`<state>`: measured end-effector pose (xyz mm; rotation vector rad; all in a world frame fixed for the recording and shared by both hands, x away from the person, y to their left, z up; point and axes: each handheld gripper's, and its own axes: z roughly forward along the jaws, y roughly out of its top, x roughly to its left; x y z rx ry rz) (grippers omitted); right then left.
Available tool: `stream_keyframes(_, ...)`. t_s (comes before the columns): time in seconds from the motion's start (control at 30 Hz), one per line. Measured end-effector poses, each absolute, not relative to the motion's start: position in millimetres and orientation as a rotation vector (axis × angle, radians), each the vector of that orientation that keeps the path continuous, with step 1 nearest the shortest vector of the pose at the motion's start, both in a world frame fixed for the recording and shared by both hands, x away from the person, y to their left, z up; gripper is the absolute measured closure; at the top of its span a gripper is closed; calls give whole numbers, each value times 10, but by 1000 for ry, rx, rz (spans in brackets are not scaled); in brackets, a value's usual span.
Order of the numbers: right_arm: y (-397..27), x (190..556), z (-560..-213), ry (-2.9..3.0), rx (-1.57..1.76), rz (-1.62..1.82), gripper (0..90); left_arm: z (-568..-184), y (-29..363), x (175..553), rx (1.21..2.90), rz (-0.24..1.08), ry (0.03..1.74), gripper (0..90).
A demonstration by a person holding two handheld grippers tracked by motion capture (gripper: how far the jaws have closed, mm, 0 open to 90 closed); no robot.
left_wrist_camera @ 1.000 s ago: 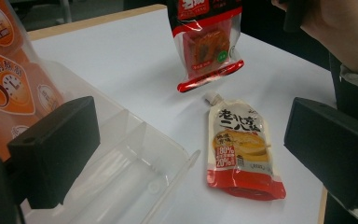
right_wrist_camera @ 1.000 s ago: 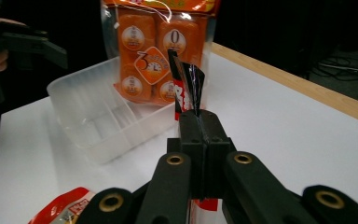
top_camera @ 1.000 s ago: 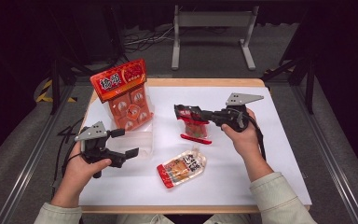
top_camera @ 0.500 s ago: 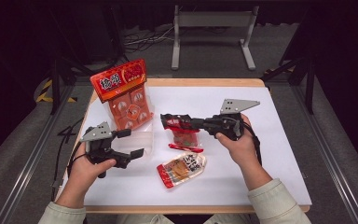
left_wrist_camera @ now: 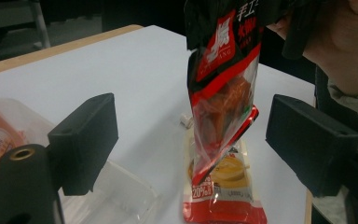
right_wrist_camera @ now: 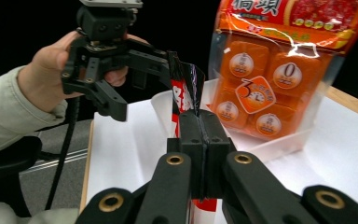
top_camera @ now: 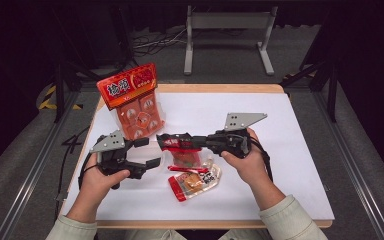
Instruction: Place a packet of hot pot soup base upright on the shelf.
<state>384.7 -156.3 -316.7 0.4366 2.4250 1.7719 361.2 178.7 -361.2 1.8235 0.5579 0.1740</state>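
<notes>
Right hand-held gripper, clamped on red snack pouch, has carried it between left hand-held gripper's wide, just-narrowing jaws, handover likely.

Red-topped clear snack packet hanging upright at frame centre, pinched by its top edge, just above the flat packet lower centre.

A person in pale grey-green long sleeves. Each hand carries black tongs: the left tongs and right tongs have blocky rectangular jaw pads, brass-ringed pivot screws, a grey three-cornered perforated plate on top, and a trailing black cable.
</notes>
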Motion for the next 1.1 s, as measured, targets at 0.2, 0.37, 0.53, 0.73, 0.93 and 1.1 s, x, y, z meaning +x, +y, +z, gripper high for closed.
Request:
stream_keyframes(0.2, -1476, 3821, -3171, 2435, 408, 1779, 900, -3589, 1704, 3642, 1828, 172, 520, 247)
stream_keyframes(0.37, -1428, 3806, -3169, 2432, 393, 1780, 900, -3576, 1681, 3648, 1821, 167, 529, 312)
stream_keyframes(0.53, -1392, 3787, -3176, 2419, 392, 1762, 900, -3555, 1668, 3644, 1803, 160, 540, 382)
stream_keyframes(0.73, -1349, 3761, -3191, 2391, 400, 1744, 900, -3551, 1654, 3652, 1823, 203, 569, 481)
stream_keyframes(0.93, -1311, 3748, -3220, 2381, 407, 1744, 900, -3549, 1633, 3665, 1812, 191, 562, 608)
stream_keyframes(1.1, -1310, 3732, -3222, 2357, 407, 1743, 900, -3534, 1647, 3666, 1803, 190, 568, 723)
